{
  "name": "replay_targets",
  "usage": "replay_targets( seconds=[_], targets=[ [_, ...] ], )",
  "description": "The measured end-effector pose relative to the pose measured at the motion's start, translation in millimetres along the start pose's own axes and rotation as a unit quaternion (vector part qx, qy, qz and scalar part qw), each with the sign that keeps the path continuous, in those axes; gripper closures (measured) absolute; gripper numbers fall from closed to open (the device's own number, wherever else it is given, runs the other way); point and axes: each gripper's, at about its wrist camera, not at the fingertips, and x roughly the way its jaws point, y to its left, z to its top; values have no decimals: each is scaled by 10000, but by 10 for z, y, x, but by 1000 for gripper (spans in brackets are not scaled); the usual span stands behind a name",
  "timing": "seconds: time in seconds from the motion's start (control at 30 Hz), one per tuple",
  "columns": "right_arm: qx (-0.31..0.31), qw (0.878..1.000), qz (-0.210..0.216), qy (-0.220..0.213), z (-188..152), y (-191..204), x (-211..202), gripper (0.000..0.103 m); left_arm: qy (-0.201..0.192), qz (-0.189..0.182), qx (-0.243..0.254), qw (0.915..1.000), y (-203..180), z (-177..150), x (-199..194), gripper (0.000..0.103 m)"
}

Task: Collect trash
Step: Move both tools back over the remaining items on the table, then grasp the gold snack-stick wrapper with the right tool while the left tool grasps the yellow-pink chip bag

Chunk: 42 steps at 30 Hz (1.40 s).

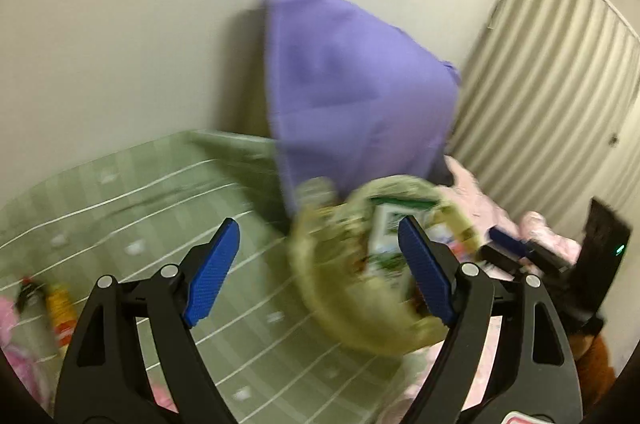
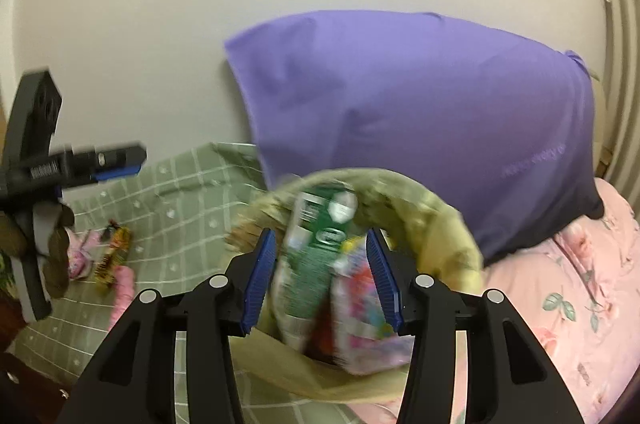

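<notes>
Your left hand-held gripper (image 1: 316, 260) has its jaws spread wide with nothing between the pads; only green checked bed sheet (image 1: 160, 191) shows in the gap. Its right finger overlaps the rim of the trash bag (image 1: 320, 264), but blur hides whether it touches.

Your right hand-held gripper (image 2: 320, 274) is partly open over the bag (image 2: 440, 224). A green wrapper (image 2: 316, 264) and a pink, multicoloured packet (image 2: 360, 312) lie in the gap, inside the bag's mouth. The pads don't look pressed on either, though blur makes contact hard to judge.

The bag is yellowish and see-through, mouth open, sitting on the bed where the sheet meets the pink floral quilt (image 2: 560, 284), just in front of the purple pillow (image 2: 400, 103), which leans on the wall at the head of the bed.

More trash is out on the sheet, well apart from the bag: in the left wrist view a yellow-orange wrapper (image 1: 60, 308) lies near the sheet's left edge, with a pink item beside it at the frame edge.

In the right wrist view a similar wrapper (image 2: 114, 256) lies by a pink scrap (image 2: 80, 256), just beside your left hand. Your left tool reaches in above them from the left.
</notes>
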Motion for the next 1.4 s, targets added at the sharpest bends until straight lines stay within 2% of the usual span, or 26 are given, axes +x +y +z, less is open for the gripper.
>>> replay_targets(
  seconds=[0.13,0.3,0.33,0.4,0.5,0.57,0.77,0.9,1.0,1.1,1.27,1.3,1.33,1.4],
  targets=[
    [-125,9992,370,-34,68,278,103,56,57,682,-130,9976,413,-271,-249,26],
    [-178,9963,835,1,98,619,290,44,25,1365,-592,9889,982,-600,-579,26],
    [-215,9951,958,59,104,699,339,41,-6,1625,-757,9838,1154,-695,-682,26],
    [-286,9924,1193,128,103,831,416,40,-64,1905,-985,9767,1357,-809,-839,26],
    [-324,9857,1641,203,92,1014,514,40,-173,2453,-1514,9574,1710,-1022,-1092,26],
    [-409,9838,1728,231,61,1150,571,40,-219,2719,-1979,9415,1946,-1171,-1272,26],
    [-929,9747,1962,535,-34,1559,769,40,-332,3076,-2892,9059,2324,-1521,-1598,26],
    [-945,9740,1851,898,-124,1716,929,40,-237,3067,-3385,8893,2482,-1726,-1679,26],
    [-1007,9707,1935,1010,-203,1808,1024,40,-85,2920,-3566,8874,2543,-1757,-1596,26],
    [-1199,9666,1975,1106,-265,1919,1081,40,-151,2825,-3712,8844,2599,-1732,-1568,26],
    [-1509,9650,1801,1166,-319,2039,1137,40,-316,3208,-3930,8612,2797,-1587,-1460,26],
    [-1578,9653,1716,1177,-326,2062,1160,40,-255,3301,-3853,8613,2817,-1562,-1418,26],
    [-1629,9647,1695,1186,-333,2084,1180,40,-90,3474,-3630,8646,2810,-1533,-1334,26],
    [-1704,9621,1742,1224,-340,2114,1227,40,163,3571,-3316,8731,2777,-1537,-1219,27]
  ],
)
